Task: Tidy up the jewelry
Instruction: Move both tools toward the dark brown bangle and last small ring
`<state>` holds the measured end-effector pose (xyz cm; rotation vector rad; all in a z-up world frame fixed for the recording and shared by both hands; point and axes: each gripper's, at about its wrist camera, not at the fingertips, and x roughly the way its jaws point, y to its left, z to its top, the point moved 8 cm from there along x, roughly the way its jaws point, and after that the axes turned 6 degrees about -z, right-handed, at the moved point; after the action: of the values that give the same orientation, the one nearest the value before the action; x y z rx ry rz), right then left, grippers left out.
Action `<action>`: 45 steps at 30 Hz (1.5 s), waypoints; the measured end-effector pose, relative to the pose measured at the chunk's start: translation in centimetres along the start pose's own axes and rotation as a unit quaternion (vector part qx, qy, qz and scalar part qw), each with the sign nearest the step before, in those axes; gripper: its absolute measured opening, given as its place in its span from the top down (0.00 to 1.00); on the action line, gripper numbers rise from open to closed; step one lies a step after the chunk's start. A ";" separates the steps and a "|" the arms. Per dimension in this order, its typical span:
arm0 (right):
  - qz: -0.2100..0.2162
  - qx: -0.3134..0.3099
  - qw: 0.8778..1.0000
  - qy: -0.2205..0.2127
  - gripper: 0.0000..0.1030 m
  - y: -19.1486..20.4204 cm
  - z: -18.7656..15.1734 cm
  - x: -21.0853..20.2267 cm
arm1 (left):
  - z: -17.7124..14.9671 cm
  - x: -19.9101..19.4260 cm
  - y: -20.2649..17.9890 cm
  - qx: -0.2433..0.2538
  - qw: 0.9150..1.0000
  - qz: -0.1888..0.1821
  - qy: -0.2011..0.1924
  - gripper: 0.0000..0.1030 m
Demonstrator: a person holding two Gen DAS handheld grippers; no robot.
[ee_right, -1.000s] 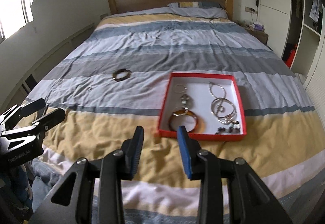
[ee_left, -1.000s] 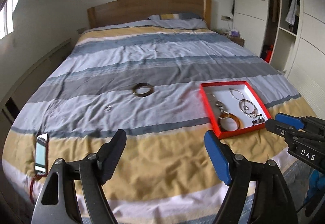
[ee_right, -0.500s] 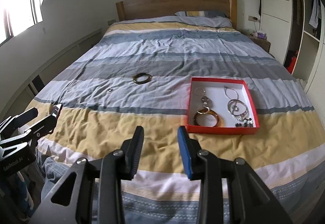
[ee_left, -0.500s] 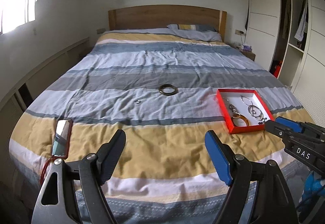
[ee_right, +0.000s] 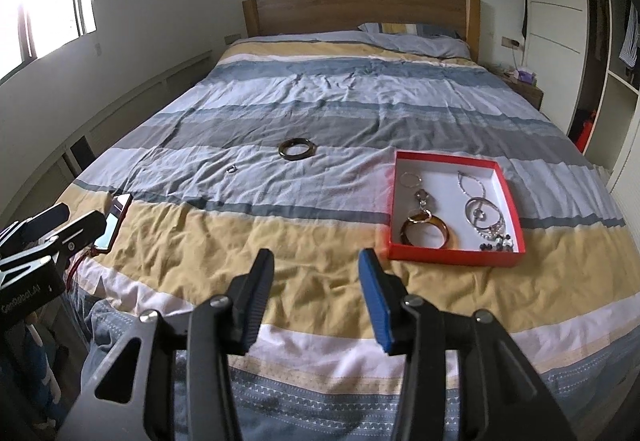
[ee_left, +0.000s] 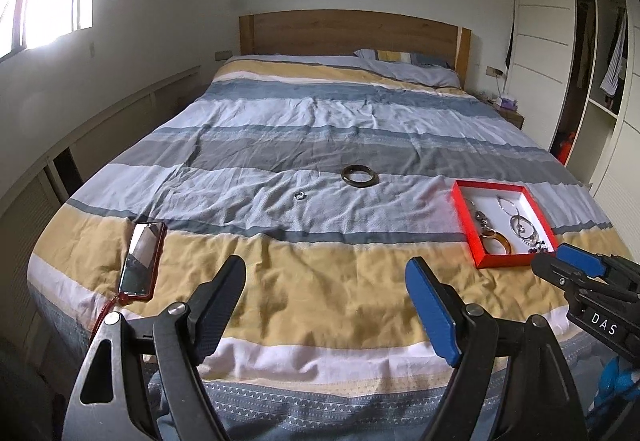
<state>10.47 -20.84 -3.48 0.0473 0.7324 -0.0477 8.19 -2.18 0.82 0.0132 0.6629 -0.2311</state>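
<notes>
- Jewelry sits mostly in a shallow red cardboard tray with a white floor [ee_right: 456,256], on the striped yellow, grey and blue bedspread [ee_right: 320,233], toward my right.
- Inside I can pick out an amber-brown bangle [ee_right: 424,231], thin silver hoops and chains [ee_right: 482,211] and some dark beads [ee_right: 496,242]; they overlap, so I cannot count separate pieces.
- Outside the tray, a dark brown bangle [ee_left: 359,175] and a small silver ring [ee_left: 299,195] lie well apart from it, mid-bed.
- My left tool [ee_left: 326,305] stands wide, nothing between its pads.
- My right tool [ee_right: 316,299] is opening, and holds nothing either.
- A red-cased phone [ee_left: 142,259] lies near the bed's left edge, screen only glare.
- Both handles are cut off by the lower frame edge.
</notes>
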 end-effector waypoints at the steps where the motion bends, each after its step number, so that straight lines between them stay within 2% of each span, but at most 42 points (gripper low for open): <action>1: 0.000 0.000 1.000 0.001 0.59 0.0 0.0 0.1 | 0.0 0.2 0.0 0.001 1.000 0.000 0.001 0.21; 13: -0.001 -0.004 1.000 0.028 0.59 -0.3 -0.5 3.8 | -0.9 4.0 0.1 -0.006 0.999 -0.014 0.043 0.21; 31: 0.027 -0.013 0.997 0.068 0.59 0.9 -0.7 10.2 | -2.2 10.3 1.2 -0.018 0.995 -0.012 0.101 0.21; 45: 0.041 -0.022 0.994 0.096 0.59 1.6 -0.5 15.7 | -3.0 15.3 3.5 -0.026 0.990 0.005 0.139 0.21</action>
<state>21.86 -19.66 -14.32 0.0394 0.9219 0.0522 18.77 -1.70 -11.11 -0.0013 0.9457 -0.2040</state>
